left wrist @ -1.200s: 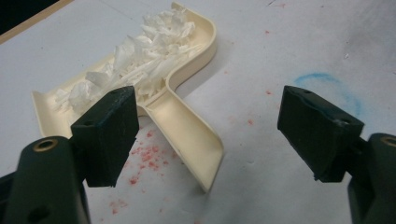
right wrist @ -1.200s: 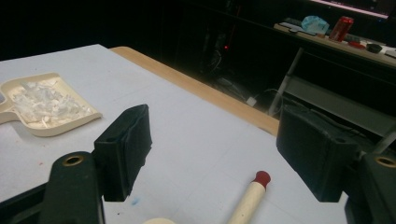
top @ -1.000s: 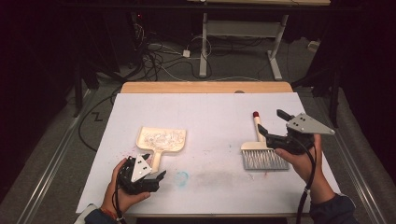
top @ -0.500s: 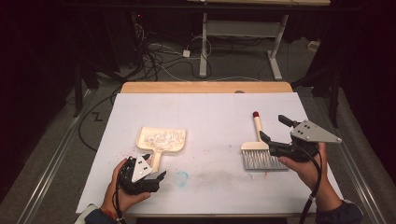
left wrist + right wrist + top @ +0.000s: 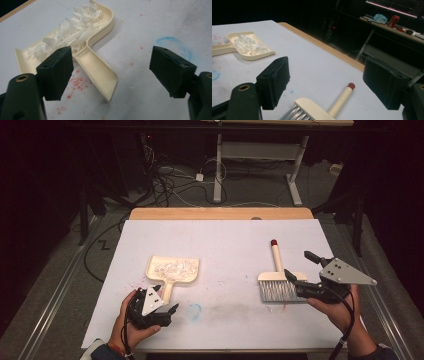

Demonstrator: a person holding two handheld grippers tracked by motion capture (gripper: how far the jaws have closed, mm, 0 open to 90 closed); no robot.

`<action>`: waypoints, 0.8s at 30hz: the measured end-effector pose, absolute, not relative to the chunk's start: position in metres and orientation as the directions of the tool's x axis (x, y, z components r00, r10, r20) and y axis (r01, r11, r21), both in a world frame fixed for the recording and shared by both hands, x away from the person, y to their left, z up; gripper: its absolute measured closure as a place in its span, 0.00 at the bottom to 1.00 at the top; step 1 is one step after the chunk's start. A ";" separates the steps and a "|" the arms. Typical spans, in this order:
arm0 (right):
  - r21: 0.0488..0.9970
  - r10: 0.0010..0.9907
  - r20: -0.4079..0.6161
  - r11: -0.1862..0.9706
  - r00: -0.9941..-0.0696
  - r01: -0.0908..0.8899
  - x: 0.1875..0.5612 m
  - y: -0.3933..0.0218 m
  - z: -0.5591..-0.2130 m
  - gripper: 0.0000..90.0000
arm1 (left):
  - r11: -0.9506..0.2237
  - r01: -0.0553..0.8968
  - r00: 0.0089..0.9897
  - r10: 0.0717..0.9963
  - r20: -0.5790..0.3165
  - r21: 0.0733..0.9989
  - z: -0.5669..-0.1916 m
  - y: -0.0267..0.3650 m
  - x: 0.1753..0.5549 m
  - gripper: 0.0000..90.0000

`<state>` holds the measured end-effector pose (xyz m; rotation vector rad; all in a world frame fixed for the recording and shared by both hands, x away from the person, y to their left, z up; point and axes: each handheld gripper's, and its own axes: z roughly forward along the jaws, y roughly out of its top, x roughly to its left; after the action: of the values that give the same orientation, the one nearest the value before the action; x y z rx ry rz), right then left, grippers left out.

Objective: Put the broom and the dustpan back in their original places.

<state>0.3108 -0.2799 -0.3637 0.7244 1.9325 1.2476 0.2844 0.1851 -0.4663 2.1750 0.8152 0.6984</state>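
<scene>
Two grippers, both with jaws spread wide and nothing between them, sit low in the high view. The left gripper (image 5: 159, 312) is at the lower left of the frame, just below the handle of the dustpan (image 5: 173, 269), which lies flat on the white sheet (image 5: 225, 240) left of centre. The pan's tray holds a heap of white paper shreds (image 5: 72, 26). The right gripper (image 5: 301, 270) is at the lower right, beside the head of the brush (image 5: 278, 282), whose bristles point toward the bottom of the frame and whose red-tipped handle points away.

Judging from this, the sweeping looks finished and the step in hand is picking up the loaded pan. In the left gripper view the handle's end lies between the open jaws, nearer the one at the left of the frame. To do it well, the gripper should centre on the handle, slide forward so the pads reach past the tip, and close firmly across the two raised edges. The lift ought to keep the tray level or tipped slightly back, since the shreds are light and piled loosely. A slow move would stop them from spilling back onto the sheet. The brush lies well apart from the pan, so it should not interfere.
</scene>
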 end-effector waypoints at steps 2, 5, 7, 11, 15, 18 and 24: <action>0.919 0.761 -0.271 0.386 -0.589 0.076 0.310 -0.281 -0.366 0.25 | -0.554 0.339 0.655 0.719 0.232 0.760 -0.466 0.185 0.284 0.21; 0.916 0.757 -0.275 0.394 -0.592 0.078 0.307 -0.284 -0.370 0.25 | -0.555 0.337 0.655 0.719 0.234 0.761 -0.466 0.185 0.284 0.21; 0.914 0.755 -0.275 0.397 -0.595 0.082 0.306 -0.286 -0.373 0.25 | -0.554 0.338 0.654 0.719 0.233 0.761 -0.466 0.185 0.284 0.21; 0.911 0.763 -0.281 0.403 -0.582 0.088 0.302 -0.290 -0.379 0.24 | -0.556 0.333 0.656 0.717 0.236 0.762 -0.466 0.185 0.284 0.21; 0.916 0.763 -0.266 0.390 -0.589 0.091 0.298 -0.297 -0.386 0.24 | -0.560 0.332 0.652 0.718 0.244 0.759 -0.466 0.184 0.284 0.21; 0.914 0.765 -0.276 0.397 -0.582 0.088 0.296 -0.300 -0.391 0.24 | -0.556 0.335 0.652 0.719 0.239 0.761 -0.466 0.184 0.283 0.20; 0.912 0.778 -0.282 0.399 -0.561 0.096 0.290 -0.310 -0.404 0.22 | -0.558 0.337 0.652 0.719 0.240 0.758 -0.466 0.183 0.284 0.20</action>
<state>0.2902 -0.3102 -0.4042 0.7470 1.9309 1.1935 0.2838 0.1834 -0.4661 2.1747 0.8157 0.7092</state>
